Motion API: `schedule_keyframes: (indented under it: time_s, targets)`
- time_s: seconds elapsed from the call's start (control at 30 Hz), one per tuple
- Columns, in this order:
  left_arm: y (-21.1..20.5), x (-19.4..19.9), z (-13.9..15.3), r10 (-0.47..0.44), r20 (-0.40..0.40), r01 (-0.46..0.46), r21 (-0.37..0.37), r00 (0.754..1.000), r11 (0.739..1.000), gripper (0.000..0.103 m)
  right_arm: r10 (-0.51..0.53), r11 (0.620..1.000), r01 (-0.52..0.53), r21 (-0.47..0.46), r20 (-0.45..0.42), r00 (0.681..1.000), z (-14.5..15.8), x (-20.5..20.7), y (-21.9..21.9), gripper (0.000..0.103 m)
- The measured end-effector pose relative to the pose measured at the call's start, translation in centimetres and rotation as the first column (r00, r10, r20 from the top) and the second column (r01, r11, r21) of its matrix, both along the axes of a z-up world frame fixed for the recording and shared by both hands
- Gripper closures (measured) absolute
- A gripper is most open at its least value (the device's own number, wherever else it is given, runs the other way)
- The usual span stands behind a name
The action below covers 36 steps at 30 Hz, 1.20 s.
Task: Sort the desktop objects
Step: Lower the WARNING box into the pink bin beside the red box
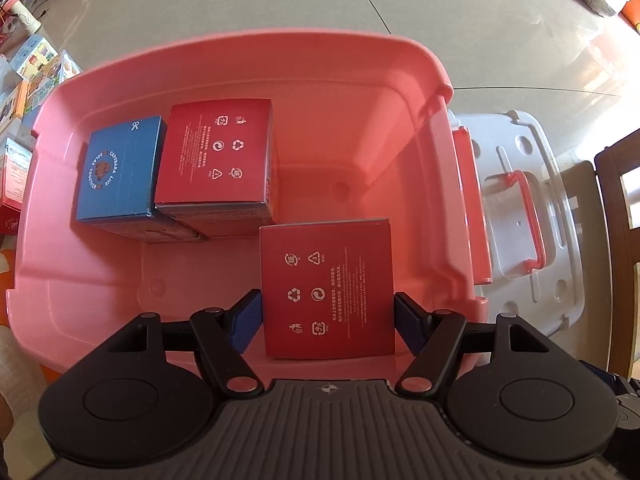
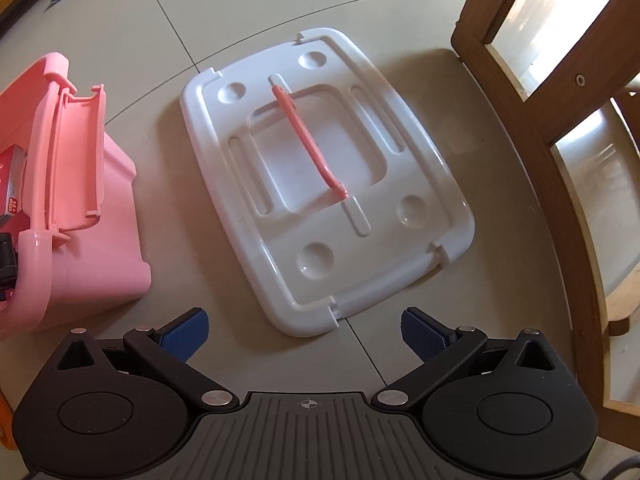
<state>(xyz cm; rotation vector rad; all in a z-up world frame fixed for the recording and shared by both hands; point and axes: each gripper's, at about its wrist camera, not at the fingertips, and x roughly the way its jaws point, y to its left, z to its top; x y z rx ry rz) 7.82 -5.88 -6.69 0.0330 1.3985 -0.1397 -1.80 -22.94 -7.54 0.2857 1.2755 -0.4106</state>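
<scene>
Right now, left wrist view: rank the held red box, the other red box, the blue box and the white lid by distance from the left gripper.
1. Held red box, between the jaws of the left gripper.
2. Other red box, on the bin floor, up and left.
3. Blue box, left of that red box.

White lid, outside the pink bin to the right: too close to call.

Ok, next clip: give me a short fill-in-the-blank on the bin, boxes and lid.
The left gripper holds a ____ box over the pink bin.
Already in the bin, beside a red box, sits a ____ box.
The white lid has a ____ handle.
The right gripper holds ____.

Answers: red; blue; pink; nothing
</scene>
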Motion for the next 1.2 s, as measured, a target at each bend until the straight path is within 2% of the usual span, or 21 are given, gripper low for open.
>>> schedule_keyframes:
  time_s: [0.4, 0.53, 0.8, 0.9, 1.2]
  targets:
    - [-2.0, -1.0, -0.5, -0.041, -0.002, 0.041, -0.033, 0.999, 0.999, 0.032, -0.013, 1.000, 0.013, 0.006, 0.004, 1.000, 0.2, -0.3, -0.7, 0.001]
    - [-2.0, -1.0, -0.5, -0.026, -0.006, 0.026, -0.042, 1.000, 0.999, 0.032, -0.018, 1.000, 0.018, 0.008, 0.004, 1.000, 0.2, -0.4, -0.8, 0.001]
    - [0.2, -1.2, 0.2, 0.012, -0.011, -0.012, -0.024, 1.000, 1.000, 0.031, -0.008, 1.000, 0.008, 0.013, 0.006, 1.000, 0.3, -0.1, -0.4, 0.001]
    - [0.9, -1.3, -0.1, 0.025, -0.005, -0.026, -0.042, 1.000, 0.999, 0.031, -0.004, 1.000, 0.004, 0.015, 0.005, 1.000, 0.3, -0.1, -0.1, 0.001]
    - [1.6, -1.5, -2.0, 0.050, -0.037, -0.051, -0.028, 0.998, 0.998, 0.030, 0.001, 1.000, -0.001, 0.004, 0.003, 1.000, 0.4, -0.3, 0.0, 0.001]
